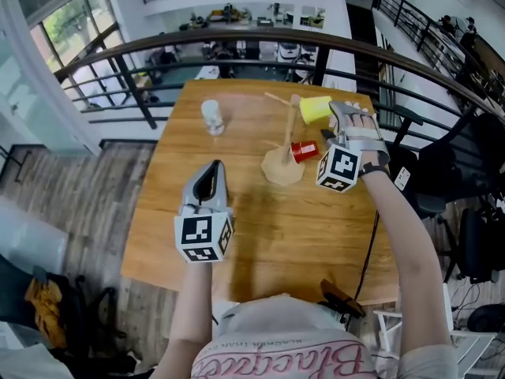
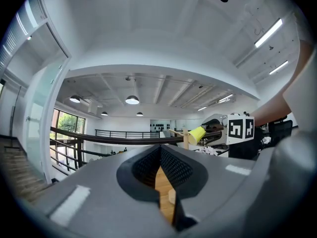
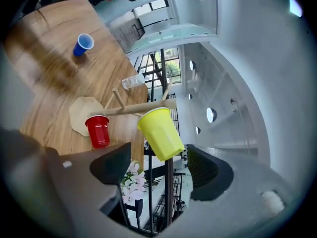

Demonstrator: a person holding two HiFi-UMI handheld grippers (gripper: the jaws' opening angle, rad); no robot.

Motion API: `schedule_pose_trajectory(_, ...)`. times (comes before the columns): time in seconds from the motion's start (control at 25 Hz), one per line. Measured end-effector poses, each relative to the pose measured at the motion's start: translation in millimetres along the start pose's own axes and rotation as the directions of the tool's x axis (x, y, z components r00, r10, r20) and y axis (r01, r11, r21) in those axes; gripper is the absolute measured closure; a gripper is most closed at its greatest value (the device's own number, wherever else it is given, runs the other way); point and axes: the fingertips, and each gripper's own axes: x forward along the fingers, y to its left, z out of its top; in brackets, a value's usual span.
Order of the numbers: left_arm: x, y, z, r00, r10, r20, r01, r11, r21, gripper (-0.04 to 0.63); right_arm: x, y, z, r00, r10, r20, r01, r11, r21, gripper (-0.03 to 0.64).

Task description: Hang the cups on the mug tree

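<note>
A wooden mug tree [image 1: 286, 136] stands on its round base [image 1: 282, 168] at the table's far middle. A yellow cup [image 3: 161, 133] hangs mouth-first on one upper peg, also seen as the yellow cup [image 1: 314, 109] from the head. My right gripper [image 3: 159, 162] stands open around its bottom end, with narrow gaps between pads and cup. A red cup [image 3: 98, 130] hangs on a lower peg by the base. My left gripper [image 1: 211, 170] is shut and empty, held above the table's near left. A clear cup [image 1: 211, 117] and a blue cup [image 3: 83, 43] rest on the table.
The wooden table [image 1: 260, 243] stands beside a dark railing [image 1: 237, 42] over an open office floor below. An office chair [image 1: 418, 164] sits off the right edge. A dark object [image 1: 341, 298] lies at the near right edge.
</note>
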Motion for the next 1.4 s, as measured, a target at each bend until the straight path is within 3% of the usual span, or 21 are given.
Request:
schedule_pose_trajectory(0.24, -7, -3, 3, 1.000, -0.010, 0.003, 0.010, 1.000, 0.009, 0.583, -24, -4, -4, 0.998, -0.061, 0.017, 0.057, 0.983, 0.172, 0.250)
schedule_pose_trajectory(0.4, -9, -7, 3, 1.000, -0.025, 0.002, 0.025, 0.999, 0.021, 0.583, -42, -7, -4, 0.996, -0.081, 0.036, 0.059, 0.914, 0.400, 0.250)
schedule_pose_trajectory(0.52, -10, -8, 4, 0.999, -0.034, 0.002, 0.034, 0.999, 0.027, 0.583, -56, -8, -2, 0.995, -0.086, 0.056, 0.039, 0.823, 0.566, 0.258)
schedule_pose_trajectory(0.72, -14, -7, 7, 0.999, -0.036, 0.008, 0.036, 0.999, 0.027, 0.583, -88, -6, 6, 0.986, -0.129, 0.111, -0.014, 0.588, 0.808, 0.261)
schedule_pose_trajectory(1.0, -15, -5, 8, 0.999, -0.038, 0.017, 0.038, 0.999, 0.025, 0.583, -112, 8, 7, 0.976, -0.185, 0.111, -0.043, 0.338, 0.940, 0.321)
schedule_pose_trajectory(1.12, -18, -2, 7, 0.999, -0.036, 0.017, 0.036, 0.999, 0.023, 0.583, -122, 11, 15, 0.969, -0.202, 0.145, -0.086, 0.273, 0.958, 0.390)
schedule_pose_trajectory(1.32, -24, 5, 4, 1.000, -0.024, 0.010, 0.023, 1.000, 0.013, 0.583, -137, 19, 26, 0.951, -0.239, 0.198, -0.154, 0.191, 0.970, 0.587)
schedule_pose_trajectory(1.4, -26, 8, 1, 1.000, -0.015, 0.008, 0.015, 1.000, 0.007, 0.583, -140, 26, 31, 0.948, -0.231, 0.220, -0.181, 0.179, 0.967, 0.615)
